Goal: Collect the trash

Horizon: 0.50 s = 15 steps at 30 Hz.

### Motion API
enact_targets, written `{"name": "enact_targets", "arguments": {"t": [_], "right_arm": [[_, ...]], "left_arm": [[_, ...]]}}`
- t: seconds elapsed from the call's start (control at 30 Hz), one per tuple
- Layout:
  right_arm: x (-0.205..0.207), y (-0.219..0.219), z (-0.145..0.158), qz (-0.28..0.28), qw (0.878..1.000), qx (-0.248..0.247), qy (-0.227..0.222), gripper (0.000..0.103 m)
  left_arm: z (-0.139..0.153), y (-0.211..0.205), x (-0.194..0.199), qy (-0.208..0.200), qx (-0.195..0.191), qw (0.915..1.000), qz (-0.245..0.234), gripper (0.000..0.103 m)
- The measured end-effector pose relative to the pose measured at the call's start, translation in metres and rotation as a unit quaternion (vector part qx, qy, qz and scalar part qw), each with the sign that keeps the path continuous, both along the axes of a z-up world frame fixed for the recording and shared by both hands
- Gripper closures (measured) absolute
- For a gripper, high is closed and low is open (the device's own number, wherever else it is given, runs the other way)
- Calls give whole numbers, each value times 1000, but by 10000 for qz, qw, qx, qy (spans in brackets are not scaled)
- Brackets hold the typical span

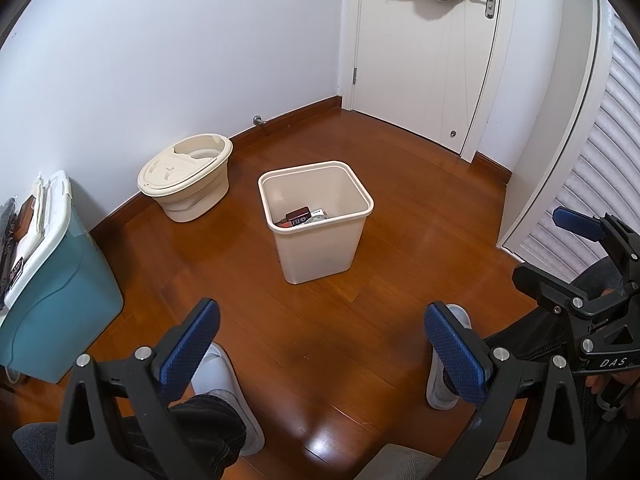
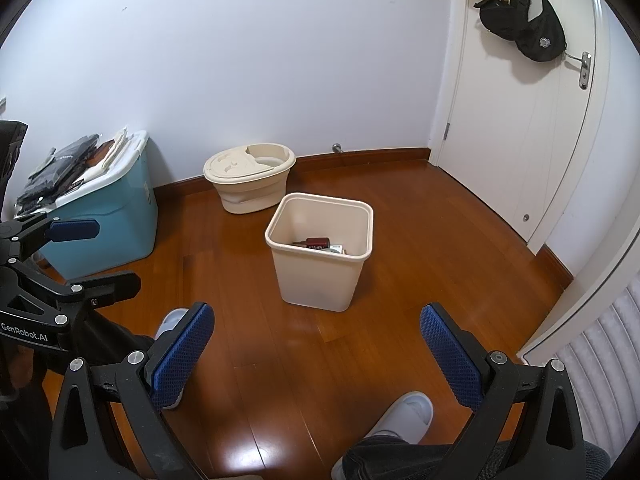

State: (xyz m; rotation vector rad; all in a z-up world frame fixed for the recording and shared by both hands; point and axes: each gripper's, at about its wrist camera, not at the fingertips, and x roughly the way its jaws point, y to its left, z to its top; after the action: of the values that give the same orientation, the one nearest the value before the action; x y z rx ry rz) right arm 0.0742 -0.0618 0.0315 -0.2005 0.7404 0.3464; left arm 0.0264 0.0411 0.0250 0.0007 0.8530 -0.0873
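Observation:
A cream waste bin (image 1: 320,240) stands on the wooden floor in the middle of the room, also in the right wrist view (image 2: 320,268). Trash lies at its bottom (image 1: 302,217), including a dark red packet (image 2: 318,243). My left gripper (image 1: 320,352) is open and empty, held above the floor short of the bin. My right gripper (image 2: 316,356) is open and empty, also short of the bin. The right gripper shows at the right edge of the left wrist view (image 1: 592,264); the left gripper shows at the left edge of the right wrist view (image 2: 60,256).
A beige lidded bucket (image 1: 188,178) sits by the wall. A blue storage box (image 1: 56,300) with things on its lid stands at the left. A white door (image 1: 424,60) with black bags hung on it is at the back right. The person's slippered feet (image 1: 224,384) rest below the grippers.

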Motion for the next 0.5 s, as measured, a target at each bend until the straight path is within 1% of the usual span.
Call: {"name": "enact_targets", "arguments": {"t": [0.5], "right_arm": [[0,0,-2,52,10000,-23,-10,0]], "left_arm": [[-1,-1,-2,-18,-20,10000,8,0]]}}
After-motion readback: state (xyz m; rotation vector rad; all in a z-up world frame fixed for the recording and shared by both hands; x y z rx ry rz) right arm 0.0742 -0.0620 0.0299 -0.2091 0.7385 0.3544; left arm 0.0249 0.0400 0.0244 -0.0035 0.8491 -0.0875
